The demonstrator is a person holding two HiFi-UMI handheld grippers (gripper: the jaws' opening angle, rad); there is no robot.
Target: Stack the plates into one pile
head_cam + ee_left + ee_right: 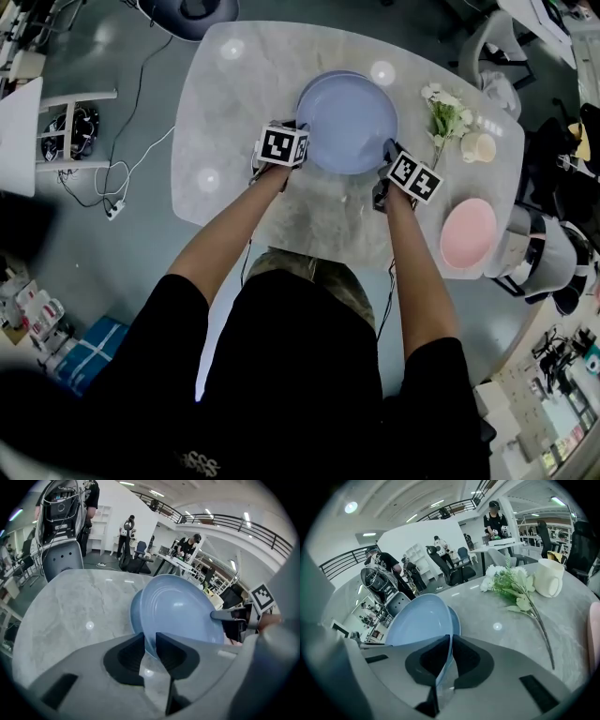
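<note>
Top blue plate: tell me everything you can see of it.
The top blue plate is round, glossy, pale blue, ceramic-looking, with a raised rim. It lies slightly tilted over a second blue plate on the marble table. The right claw is clamped on its rim; the opposite rim sits in the left claw, jaws slightly apart.

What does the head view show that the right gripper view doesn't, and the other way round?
Only the head view: the person's forearms, both marker cubes and cables on the floor. Only the right gripper view: people standing in the background, a railed balcony, and the jaws of the right gripper pinching the blue plate by its rim. Both: that plate, white flowers, cream mug, marble table.
</note>
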